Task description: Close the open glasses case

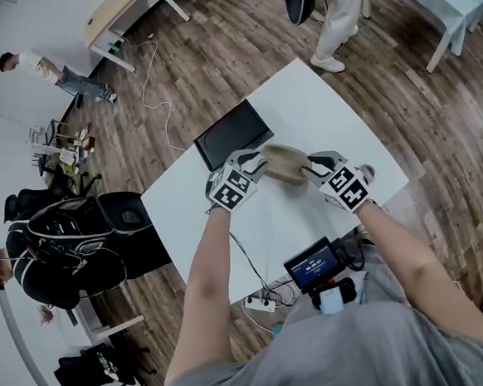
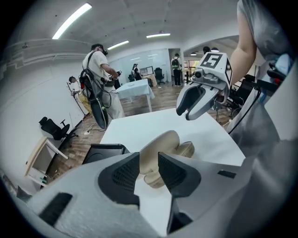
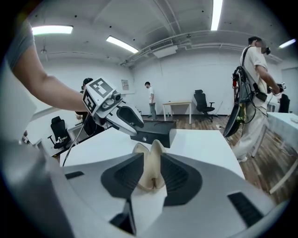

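Premises: open-plan office or lab; wood-plank floor (image 1: 214, 57) with a trailing cable (image 1: 163, 98); several white tables (image 1: 317, 99); a light-topped desk (image 3: 179, 103); black swivel chairs (image 3: 202, 100); ceiling strip lights (image 3: 216, 14); white walls; standing people (image 2: 98, 69) wearing strapped-on equipment.

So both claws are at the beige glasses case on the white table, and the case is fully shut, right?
Not fully. The left claw and right claw are at the beige glasses case on the white table, but the case is open: the right gripper view shows its two shells apart.
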Available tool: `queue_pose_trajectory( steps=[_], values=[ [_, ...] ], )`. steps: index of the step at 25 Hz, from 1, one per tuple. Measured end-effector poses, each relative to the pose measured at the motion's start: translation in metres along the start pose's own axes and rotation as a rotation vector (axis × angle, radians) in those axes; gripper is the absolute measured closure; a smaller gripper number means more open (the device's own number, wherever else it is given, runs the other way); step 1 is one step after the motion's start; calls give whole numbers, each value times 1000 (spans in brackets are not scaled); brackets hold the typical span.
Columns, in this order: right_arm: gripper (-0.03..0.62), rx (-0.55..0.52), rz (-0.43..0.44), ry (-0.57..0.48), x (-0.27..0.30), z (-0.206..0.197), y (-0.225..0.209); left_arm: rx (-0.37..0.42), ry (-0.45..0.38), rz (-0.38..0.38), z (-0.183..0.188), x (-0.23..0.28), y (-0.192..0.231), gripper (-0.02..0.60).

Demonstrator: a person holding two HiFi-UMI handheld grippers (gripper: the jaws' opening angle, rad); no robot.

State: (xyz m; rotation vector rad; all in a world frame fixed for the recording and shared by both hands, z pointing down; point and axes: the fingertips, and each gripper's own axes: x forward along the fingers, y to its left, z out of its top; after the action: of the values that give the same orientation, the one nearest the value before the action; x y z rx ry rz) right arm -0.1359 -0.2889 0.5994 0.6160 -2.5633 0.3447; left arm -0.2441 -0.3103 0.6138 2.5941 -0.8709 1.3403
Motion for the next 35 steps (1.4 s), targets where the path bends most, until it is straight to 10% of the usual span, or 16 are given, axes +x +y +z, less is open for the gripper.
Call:
queue_pose_trajectory(
  steps=[35],
  values=[
    [538, -74, -72, 262, 42, -42, -29, 228, 265, -10, -36, 76, 26, 534]
  ],
)
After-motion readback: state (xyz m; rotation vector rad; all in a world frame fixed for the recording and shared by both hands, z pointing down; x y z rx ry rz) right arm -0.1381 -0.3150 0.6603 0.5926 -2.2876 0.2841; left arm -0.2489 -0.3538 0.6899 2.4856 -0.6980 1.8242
